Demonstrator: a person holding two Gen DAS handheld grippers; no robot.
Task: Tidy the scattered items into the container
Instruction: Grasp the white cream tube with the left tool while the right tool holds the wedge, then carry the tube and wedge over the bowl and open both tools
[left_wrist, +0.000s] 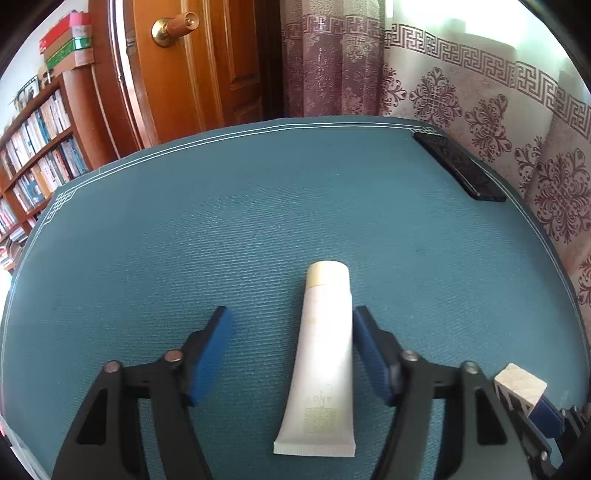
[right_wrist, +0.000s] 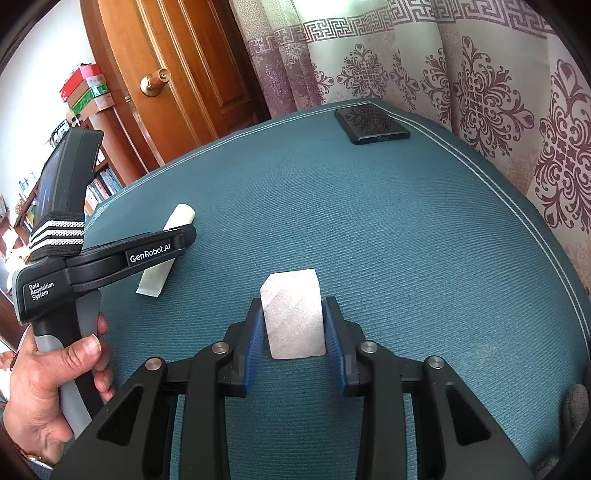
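- The right tongs (right_wrist: 294, 332) grip a pale wooden block (right_wrist: 291, 317) between their blue pads (right_wrist: 253, 350), over the teal table (right_wrist: 369, 221).
- Left of them, a hand (right_wrist: 48, 387) holds the left tongs (right_wrist: 162, 247), which reach over a white tube (right_wrist: 168, 247) lying on the table.
- Far ahead and slightly right lies a black patterned case (right_wrist: 371, 123).
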